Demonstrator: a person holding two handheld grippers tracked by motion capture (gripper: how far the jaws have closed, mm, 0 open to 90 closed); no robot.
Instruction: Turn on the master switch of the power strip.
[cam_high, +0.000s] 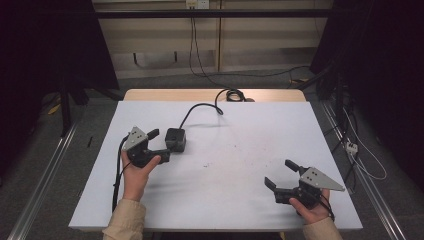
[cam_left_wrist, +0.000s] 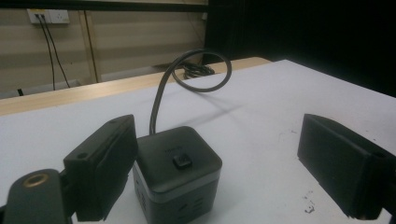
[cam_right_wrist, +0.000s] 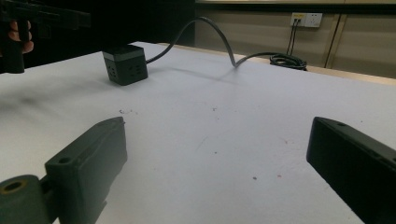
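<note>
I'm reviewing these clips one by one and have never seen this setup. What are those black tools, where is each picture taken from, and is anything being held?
A person sits at a white table and holds one hand-held gripper in each hand: black two-jaw tools with cameras on them. The high view looks down from above the person. There the left hand-held gripper is at the left and the right hand-held gripper at the right. The other two pictures look along each tool's own jaws. On the table stands a black cube-shaped power strip with a button on top and a cable running to the far edge. The left jaws stand wide around the cube without gripping it. The right jaws are open over bare table. Nothing is held.
</note>
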